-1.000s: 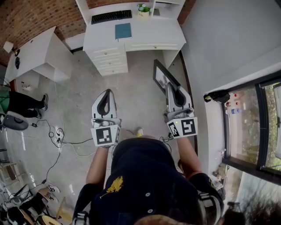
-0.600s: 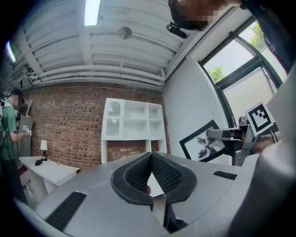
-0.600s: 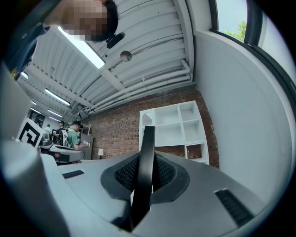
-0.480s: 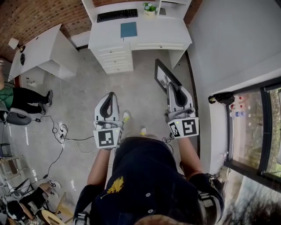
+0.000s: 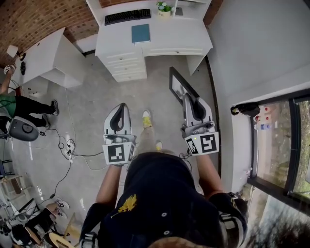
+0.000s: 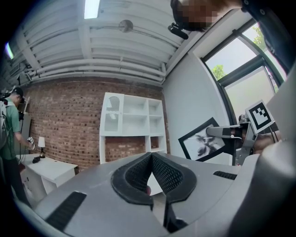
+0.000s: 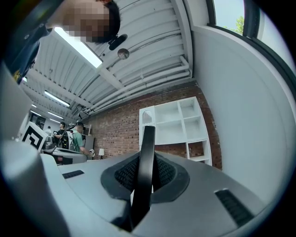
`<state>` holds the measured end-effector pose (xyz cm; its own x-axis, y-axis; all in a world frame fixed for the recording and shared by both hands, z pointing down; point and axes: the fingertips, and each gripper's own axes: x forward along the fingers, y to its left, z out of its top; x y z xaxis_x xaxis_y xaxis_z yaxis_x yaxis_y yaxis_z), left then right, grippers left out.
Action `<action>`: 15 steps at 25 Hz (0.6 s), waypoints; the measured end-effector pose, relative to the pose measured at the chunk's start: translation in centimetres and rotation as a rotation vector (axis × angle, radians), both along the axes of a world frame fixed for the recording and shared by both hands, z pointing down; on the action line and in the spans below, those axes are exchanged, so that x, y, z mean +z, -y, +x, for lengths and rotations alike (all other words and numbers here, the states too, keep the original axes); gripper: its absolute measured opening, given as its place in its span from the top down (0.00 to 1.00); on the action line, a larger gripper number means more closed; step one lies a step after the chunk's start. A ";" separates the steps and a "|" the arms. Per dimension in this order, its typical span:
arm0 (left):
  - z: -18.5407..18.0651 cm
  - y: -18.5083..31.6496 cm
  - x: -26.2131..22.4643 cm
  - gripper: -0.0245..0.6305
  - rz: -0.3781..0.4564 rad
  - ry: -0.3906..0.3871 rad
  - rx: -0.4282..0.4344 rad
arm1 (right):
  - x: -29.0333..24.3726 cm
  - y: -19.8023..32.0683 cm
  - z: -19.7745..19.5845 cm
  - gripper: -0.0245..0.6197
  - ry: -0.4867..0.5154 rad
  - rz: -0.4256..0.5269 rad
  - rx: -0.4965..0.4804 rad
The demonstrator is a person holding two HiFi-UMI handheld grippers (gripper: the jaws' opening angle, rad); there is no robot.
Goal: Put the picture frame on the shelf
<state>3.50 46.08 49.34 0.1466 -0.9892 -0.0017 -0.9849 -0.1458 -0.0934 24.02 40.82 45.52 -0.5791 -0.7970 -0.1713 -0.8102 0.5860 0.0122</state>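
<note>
Picture frame (image 7: 148, 139) edge-on between right gripper's (image 7: 145, 169) tight fingers, its print in left gripper view; left gripper's (image 6: 151, 156) fingers together, empty.

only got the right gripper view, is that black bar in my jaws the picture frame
observer: yes, the head view shows the right gripper shut on one edge of the picture frame, which sticks out ahead of it.
operator: left one holding anything
observer: no, the left gripper has its jaws together with nothing between them.
operator: whats low ahead, my jaws block it
observer: a white desk with a keyboard, a blue book and a small plant on it.
</note>
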 end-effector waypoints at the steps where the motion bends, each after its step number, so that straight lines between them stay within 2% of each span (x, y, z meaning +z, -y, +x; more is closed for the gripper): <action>1: 0.0 0.6 0.0 0.93 -0.003 -0.004 0.000 | -0.1 0.3 -0.2 0.92 -0.005 0.004 -0.004; 7: -0.2 4.8 -1.6 0.93 0.034 -0.019 0.005 | -1.5 3.2 -0.5 0.92 0.012 0.029 -0.002; 15: -3.1 11.6 -2.5 0.93 0.050 -0.006 0.001 | -3.0 9.2 -1.8 0.92 -0.002 0.041 0.020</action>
